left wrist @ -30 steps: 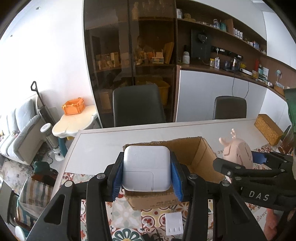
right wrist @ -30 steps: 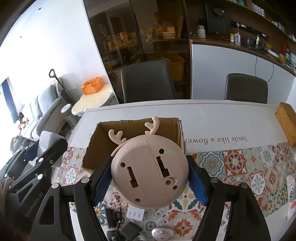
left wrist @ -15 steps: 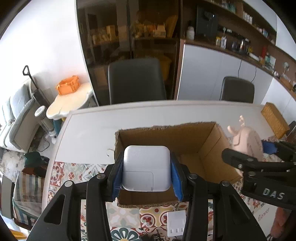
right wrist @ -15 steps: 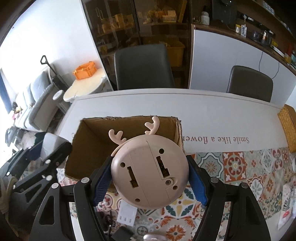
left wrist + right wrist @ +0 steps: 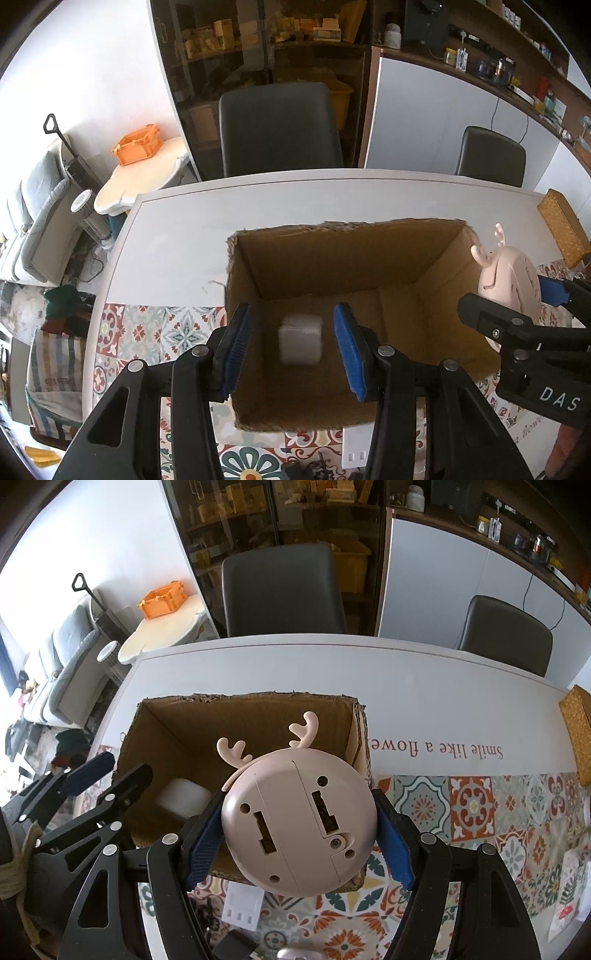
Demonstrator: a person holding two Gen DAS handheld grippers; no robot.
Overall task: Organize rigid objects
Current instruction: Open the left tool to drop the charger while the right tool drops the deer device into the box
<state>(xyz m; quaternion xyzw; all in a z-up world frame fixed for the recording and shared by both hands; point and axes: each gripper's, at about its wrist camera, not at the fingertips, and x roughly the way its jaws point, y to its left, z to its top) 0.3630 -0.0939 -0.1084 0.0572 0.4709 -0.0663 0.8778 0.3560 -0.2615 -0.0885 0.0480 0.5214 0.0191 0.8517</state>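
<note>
Left gripper point(image 5: 293, 345) tilted steeply down over the open brown cardboard box point(image 5: 332, 258), blue-padded fingers point(image 5: 238, 347) just opened and apart, clear of the blurred white square plastic block point(image 5: 300, 343) inside the box, near its left wall; right gripper point(image 5: 299, 842) likewise pitched downward at the box's near right corner, fingers clamped on the round pink antlered plastic toy point(image 5: 299, 823); box on the white bench point(image 5: 177, 240).

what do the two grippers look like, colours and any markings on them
Both match: the left gripper and right gripper have black plastic frames with silver rivets and blue ribbed pads. The right one's side carries white letters, "DAS". Beige cord wraps the left one's body.
</note>
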